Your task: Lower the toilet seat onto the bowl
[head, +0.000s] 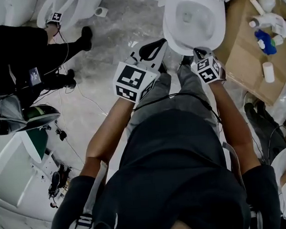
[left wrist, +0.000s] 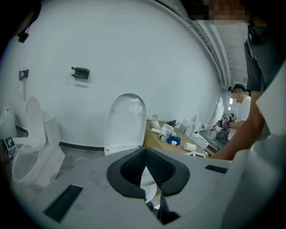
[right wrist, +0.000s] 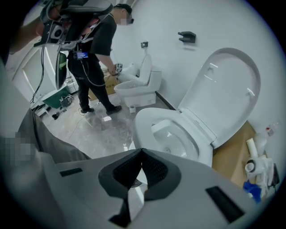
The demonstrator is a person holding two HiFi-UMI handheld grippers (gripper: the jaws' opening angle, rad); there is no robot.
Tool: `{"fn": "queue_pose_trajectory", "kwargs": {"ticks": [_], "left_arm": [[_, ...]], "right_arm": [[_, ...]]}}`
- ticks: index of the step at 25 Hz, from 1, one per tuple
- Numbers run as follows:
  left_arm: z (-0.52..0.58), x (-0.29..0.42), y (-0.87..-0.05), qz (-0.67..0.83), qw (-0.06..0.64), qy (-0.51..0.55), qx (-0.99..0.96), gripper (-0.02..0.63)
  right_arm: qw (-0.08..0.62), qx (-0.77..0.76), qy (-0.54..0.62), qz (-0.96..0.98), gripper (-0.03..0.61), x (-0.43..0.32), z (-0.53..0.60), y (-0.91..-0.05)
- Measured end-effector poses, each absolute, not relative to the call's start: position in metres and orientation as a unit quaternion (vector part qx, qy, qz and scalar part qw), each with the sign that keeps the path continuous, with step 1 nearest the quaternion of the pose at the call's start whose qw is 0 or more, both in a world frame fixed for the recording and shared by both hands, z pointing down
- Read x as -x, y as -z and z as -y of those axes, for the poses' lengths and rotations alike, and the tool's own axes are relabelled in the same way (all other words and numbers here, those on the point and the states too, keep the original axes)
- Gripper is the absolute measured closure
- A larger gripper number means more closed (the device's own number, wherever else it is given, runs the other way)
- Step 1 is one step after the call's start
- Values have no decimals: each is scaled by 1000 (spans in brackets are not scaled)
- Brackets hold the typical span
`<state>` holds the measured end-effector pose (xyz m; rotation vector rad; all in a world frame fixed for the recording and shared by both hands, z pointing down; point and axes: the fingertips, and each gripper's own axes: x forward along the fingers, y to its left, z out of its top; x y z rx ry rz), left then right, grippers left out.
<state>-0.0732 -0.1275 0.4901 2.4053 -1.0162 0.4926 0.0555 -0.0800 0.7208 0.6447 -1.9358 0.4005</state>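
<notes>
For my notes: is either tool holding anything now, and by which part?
Nothing is held. The left tool and the right tool are both shut, nothing between their jaws.

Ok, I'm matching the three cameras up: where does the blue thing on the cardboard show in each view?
Head view: blue thing, upper right, on the cardboard right of the toilet.
Left gripper view: right of centre, right of the raised lid.
Right gripper view: bottom right edge.
Shared landmark: the cardboard under it.
</notes>
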Motion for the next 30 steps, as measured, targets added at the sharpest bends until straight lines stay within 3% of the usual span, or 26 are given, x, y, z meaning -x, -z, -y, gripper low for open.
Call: {"fn": "queue_pose_trajectory", "kwargs": {"ticks": [18, 30], "left_arm": [[140, 143, -533, 405, 272, -198, -850, 609], [143, 153, -581, 400, 308, -212, -837, 609]], "right_arm": [[574, -182, -218, 768, 571, -42, 33, -807], [611, -121, -261, 738, 571, -39, 15, -876]]}}
